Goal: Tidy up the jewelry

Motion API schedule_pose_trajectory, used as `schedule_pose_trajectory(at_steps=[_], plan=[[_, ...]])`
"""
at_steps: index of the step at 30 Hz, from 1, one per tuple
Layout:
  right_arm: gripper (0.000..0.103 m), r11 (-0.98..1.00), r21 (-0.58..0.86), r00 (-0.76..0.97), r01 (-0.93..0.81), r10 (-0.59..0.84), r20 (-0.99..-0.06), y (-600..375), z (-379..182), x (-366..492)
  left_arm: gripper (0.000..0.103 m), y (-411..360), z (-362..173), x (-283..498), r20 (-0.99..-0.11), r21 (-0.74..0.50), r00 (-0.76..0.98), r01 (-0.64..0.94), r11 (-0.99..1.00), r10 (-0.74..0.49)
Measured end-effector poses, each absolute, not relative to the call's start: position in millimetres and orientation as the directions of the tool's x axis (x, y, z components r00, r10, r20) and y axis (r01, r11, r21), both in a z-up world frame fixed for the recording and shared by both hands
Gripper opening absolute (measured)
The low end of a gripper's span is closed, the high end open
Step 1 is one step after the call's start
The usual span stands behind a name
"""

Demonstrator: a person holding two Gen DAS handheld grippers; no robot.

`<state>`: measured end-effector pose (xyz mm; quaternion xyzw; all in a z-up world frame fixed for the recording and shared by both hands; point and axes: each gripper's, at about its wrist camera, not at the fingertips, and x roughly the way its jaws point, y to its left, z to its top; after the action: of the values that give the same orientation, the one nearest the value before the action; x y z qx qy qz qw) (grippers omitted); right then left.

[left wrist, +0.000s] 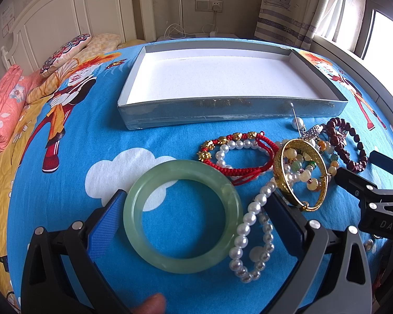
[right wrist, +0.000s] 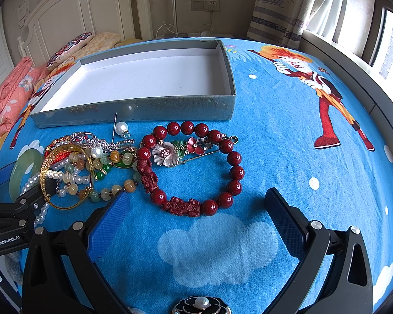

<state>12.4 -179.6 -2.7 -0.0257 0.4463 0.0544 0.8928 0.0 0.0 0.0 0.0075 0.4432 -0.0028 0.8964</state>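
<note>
A pale green jade bangle (left wrist: 182,216) lies flat on the blue bedsheet between the fingers of my open left gripper (left wrist: 195,204); a white pearl bracelet (left wrist: 251,238) lies inside the jaws too, by the right finger. A gold bangle (left wrist: 300,175), a red cord bracelet (left wrist: 238,154) and mixed bead strands are piled to the right. My right gripper (right wrist: 196,204) is open, just in front of a dark red bead bracelet (right wrist: 194,164) with a flower brooch (right wrist: 170,153) inside its ring. A grey box with a white inside (left wrist: 133,89) (right wrist: 230,83) stands behind the jewelry with nothing in it.
A pearl pin (right wrist: 121,128) lies against the box front. A black and white flower brooch (right wrist: 200,304) lies at the near edge. Folded pink bedding (left wrist: 2,120) and pillows (left wrist: 65,52) sit at the left by the headboard. A window is on the right.
</note>
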Motion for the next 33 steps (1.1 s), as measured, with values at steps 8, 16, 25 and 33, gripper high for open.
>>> schedule_pose_trajectory(at_steps=[8, 16, 25, 33], plan=[[0.099, 0.991, 0.006, 0.594, -0.131, 0.083, -0.800, -177.5, -2.1, 12.3, 0.101, 1.0, 0.2, -1.6, -0.796, 0.009, 0.605, 0.013, 1.000, -0.001], [0.098, 0.957, 0.110, 0.559, -0.269, 0.248, -0.791, -189.7, 9.0, 2.9, 0.101, 12.7, 2.6, -17.6, -0.796, -0.063, 0.596, 0.093, 0.994, -0.106], [0.098, 0.909, 0.236, 0.675, -0.343, 0.413, -0.611, -232.1, 30.8, -45.8, 0.101, 54.6, 14.1, -53.1, -0.696, -0.280, 0.667, 0.088, 0.956, -0.265], [0.098, 0.918, 0.259, 0.681, -0.302, 0.397, -0.616, -241.5, 26.1, -43.6, 0.100, 49.7, 17.3, -43.1, -0.729, -0.231, 0.658, 0.022, 0.973, -0.188]])
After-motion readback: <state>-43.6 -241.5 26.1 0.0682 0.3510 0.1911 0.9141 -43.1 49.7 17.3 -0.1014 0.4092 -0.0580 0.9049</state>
